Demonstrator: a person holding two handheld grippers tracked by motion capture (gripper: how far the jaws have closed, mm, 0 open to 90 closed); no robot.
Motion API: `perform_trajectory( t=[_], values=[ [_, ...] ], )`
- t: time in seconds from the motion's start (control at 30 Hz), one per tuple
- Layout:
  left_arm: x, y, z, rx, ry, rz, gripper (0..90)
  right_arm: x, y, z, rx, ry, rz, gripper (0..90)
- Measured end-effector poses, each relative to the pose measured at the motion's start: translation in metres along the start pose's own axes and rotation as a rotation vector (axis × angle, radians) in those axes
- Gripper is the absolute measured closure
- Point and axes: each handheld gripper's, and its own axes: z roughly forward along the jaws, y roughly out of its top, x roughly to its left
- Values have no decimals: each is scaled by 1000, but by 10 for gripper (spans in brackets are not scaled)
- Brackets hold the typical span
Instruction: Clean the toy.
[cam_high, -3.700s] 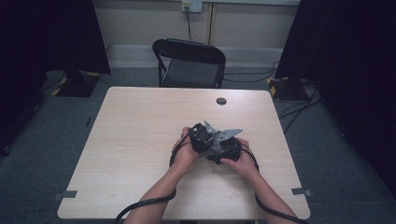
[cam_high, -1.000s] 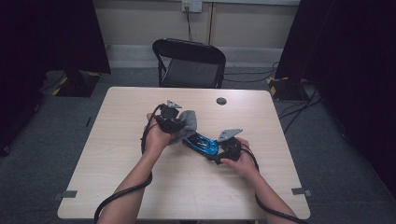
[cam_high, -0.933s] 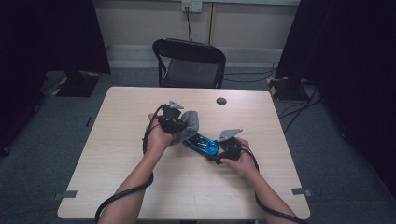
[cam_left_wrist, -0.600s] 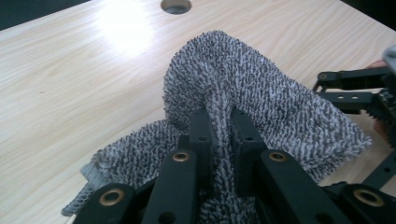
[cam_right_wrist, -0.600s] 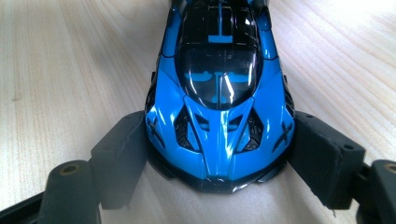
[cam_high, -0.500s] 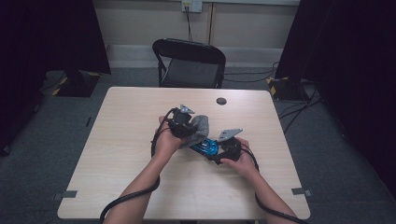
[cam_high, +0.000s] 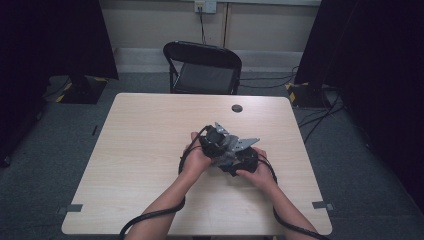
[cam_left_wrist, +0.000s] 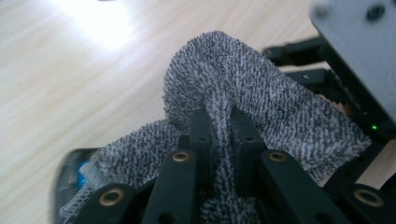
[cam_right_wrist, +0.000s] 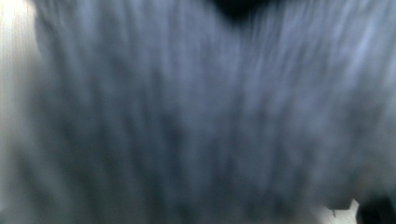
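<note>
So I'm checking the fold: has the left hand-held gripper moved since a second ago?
Yes. The left hand-held gripper, shut on the grey cloth, moved right, away from the table's left edge, toward the right hand-held gripper.

We count one table (cam_high: 140, 150), one chair (cam_high: 202, 67), one grey cloth (cam_left_wrist: 261, 98), two grippers, left (cam_high: 216, 141) and right (cam_high: 240, 159), two hands and one dark round cap (cam_high: 237, 108).

A grey cloth (cam_left_wrist: 261, 102) flecked black and white, with a blue patch near its left edge; black left gripper (cam_left_wrist: 219, 140) jaws with brass-coloured rivets; pale wood-grain table (cam_high: 150, 150); black chair (cam_high: 202, 67) beyond
</note>
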Motion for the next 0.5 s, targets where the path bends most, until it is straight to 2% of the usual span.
perform_trajectory(
  t=[0.17,0.23,0.33,0.5],
  values=[
    [-5,-7,15,30,-10,-4,817,0,0,0,-1,0,-2,236],
    [-8,-9,19,32,-4,13,817,0,0,0,-1,0,-2,236],
    [-8,-9,19,32,0,21,817,0,0,0,-1,-1,-3,236],
    [-7,-9,19,28,-8,10,816,0,0,0,-1,0,-3,236]
  ],
)
